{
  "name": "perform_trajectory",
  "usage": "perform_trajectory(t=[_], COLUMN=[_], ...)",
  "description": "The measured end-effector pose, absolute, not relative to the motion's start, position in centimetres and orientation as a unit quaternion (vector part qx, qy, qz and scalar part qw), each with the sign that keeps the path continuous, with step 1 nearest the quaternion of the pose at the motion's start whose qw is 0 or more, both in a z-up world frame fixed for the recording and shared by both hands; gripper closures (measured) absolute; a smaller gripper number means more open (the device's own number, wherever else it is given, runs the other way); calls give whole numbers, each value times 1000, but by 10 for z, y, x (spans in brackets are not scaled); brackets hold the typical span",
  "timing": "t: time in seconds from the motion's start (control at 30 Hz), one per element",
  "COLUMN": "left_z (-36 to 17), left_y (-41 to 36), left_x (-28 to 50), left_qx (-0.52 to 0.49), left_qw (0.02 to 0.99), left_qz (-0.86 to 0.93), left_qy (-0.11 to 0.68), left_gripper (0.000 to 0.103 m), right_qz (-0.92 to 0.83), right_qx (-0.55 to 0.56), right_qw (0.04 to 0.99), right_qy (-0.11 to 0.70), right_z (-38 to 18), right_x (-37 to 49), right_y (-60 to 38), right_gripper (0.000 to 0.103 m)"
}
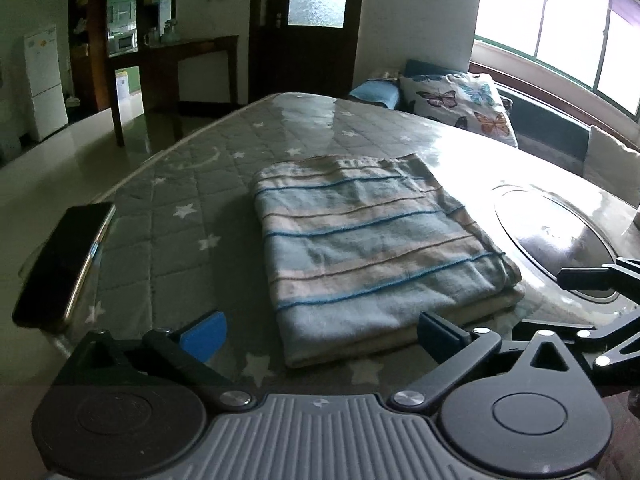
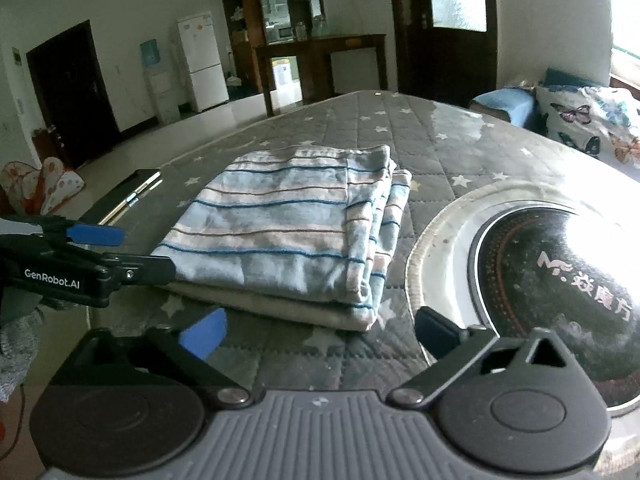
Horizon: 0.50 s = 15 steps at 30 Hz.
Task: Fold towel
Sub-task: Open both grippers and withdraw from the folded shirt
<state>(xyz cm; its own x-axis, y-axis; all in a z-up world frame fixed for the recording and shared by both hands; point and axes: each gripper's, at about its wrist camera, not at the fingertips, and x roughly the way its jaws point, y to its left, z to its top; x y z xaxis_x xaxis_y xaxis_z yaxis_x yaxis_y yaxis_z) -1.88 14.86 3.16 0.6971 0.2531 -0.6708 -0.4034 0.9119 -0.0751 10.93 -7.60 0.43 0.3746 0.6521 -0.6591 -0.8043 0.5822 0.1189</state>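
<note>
left view: butterfly pillow (image 1: pixel 460 100) | right view: towel (image 2: pixel 288 232) stacked edges

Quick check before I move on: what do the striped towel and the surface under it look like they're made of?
Towel: looks like soft woven cotton or terry, matte, with a fuzzy nap and limp stacked folds along its right edge. Table cover: appears to be quilted grey fabric printed with white stars, stitched in diamonds; window glare on it suggests a clear glossy sheet on top, perhaps glass or plastic, though I can't confirm which.

"GenRobot.AI" stood in white on the left hand-held gripper (image 2: pixel 96 248), "Mr." with Chinese characters on the black cooktop (image 2: pixel 560 280)
</note>
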Motion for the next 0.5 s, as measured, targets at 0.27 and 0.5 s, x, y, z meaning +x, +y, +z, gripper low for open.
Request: perform_trajectory(t=[0.27,0.5], left_z=[30,28], left_y=[144,140], left_x=[-36,-45], left_qx=[-113,-117], left_qw=[921,919], left_qz=[188,196], left_qy=[323,321], left_gripper=[0,0], right_qz=[427,420], right_qx=[-130,-131], right_qw=[824,826], right_qy=[348,351], right_z=[-4,-10], right_x=[93,83], right_y=[-76,-78], right_gripper=[0,0])
